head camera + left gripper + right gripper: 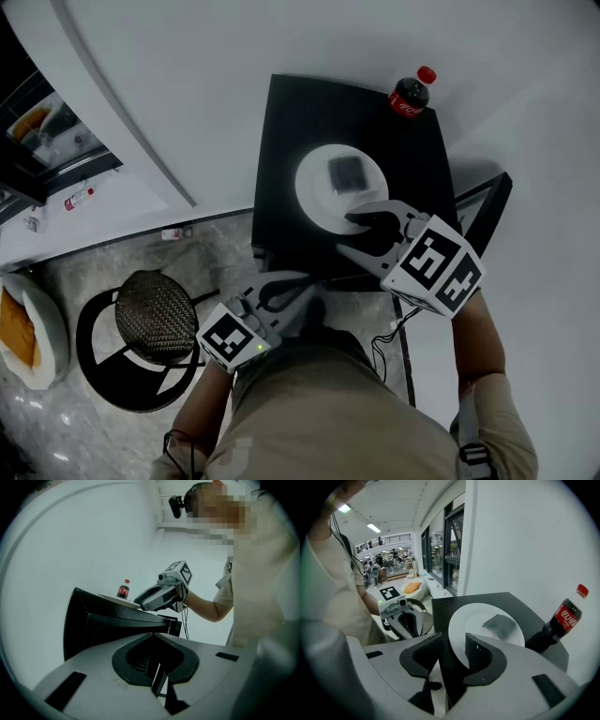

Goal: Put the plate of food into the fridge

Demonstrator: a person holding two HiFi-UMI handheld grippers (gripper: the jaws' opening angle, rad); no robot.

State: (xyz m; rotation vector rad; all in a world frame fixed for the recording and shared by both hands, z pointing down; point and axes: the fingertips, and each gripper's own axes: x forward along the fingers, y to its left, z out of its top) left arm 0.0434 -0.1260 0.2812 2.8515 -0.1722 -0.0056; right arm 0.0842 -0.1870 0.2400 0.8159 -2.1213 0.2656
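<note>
Right gripper view | red-label cola bottle (561,620) | right hand-held gripper (453,637) apart at plate (476,613) | left hand-held gripper (153,637) together

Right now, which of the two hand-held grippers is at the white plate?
The right hand-held gripper, with its jaws apart at the white plate's near rim. The left hand-held gripper is shut and empty, by the black table's near edge.

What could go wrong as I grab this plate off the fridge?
The right hand-held gripper stands open at the rim of the plate; a grip on one edge may tilt it and slide the food off. The bottle stands close behind the plate at the fridge corner, so a push forward could topple it.
</note>
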